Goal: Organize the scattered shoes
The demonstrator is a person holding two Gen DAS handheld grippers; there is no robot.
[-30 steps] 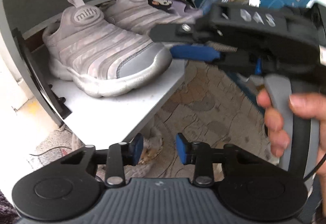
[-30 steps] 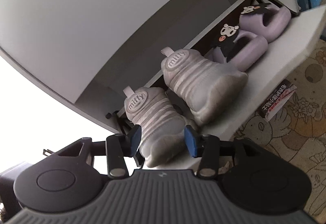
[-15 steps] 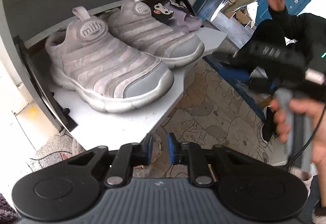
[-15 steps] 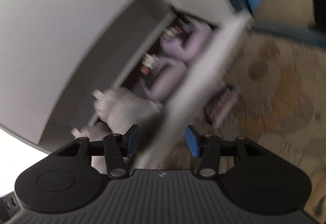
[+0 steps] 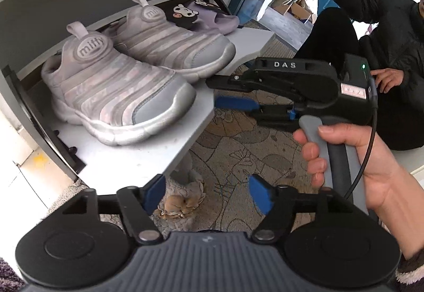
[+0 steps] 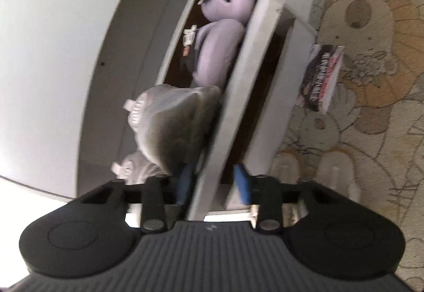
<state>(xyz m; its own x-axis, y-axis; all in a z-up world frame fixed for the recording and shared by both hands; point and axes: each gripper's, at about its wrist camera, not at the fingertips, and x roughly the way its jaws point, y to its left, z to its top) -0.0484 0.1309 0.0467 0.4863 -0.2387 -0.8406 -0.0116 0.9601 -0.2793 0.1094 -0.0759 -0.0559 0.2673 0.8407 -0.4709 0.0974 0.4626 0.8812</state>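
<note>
Left gripper (image 5: pixel 206 192) nearest the lens, jaws just opened wide, nothing between them – below them only patterned floor mat (image 5: pixel 238 159) and a fuzzy beige lump (image 5: pixel 182 201) at the foot of the shelf (can't tell what it is). Right gripper (image 5: pixel 235 102) sits just off the shelf's front edge, held by a hand (image 5: pixel 352 159); its jaws have just been closing, still apart in its own view, straddling the white shelf board (image 6: pixel 225 117) edge-on without pressing it. On the shelf (image 5: pixel 148 156): near grey sneaker (image 5: pixel 116 95) and second grey sneaker (image 5: pixel 172 50) side by side, long axes parallel, toes toward the shelf's front edge, heel tabs to the back wall. Behind them a pair of purple slippers (image 5: pixel 212 18) – mostly hidden by the sneakers. Right wrist view is motion-blurred; a book (image 6: pixel 320 77) lies on the mat beside the shelf unit, cover text unreadable. Far right, a seated person in dark clothes (image 5: pixel 384 34), cut off by the frame.
</note>
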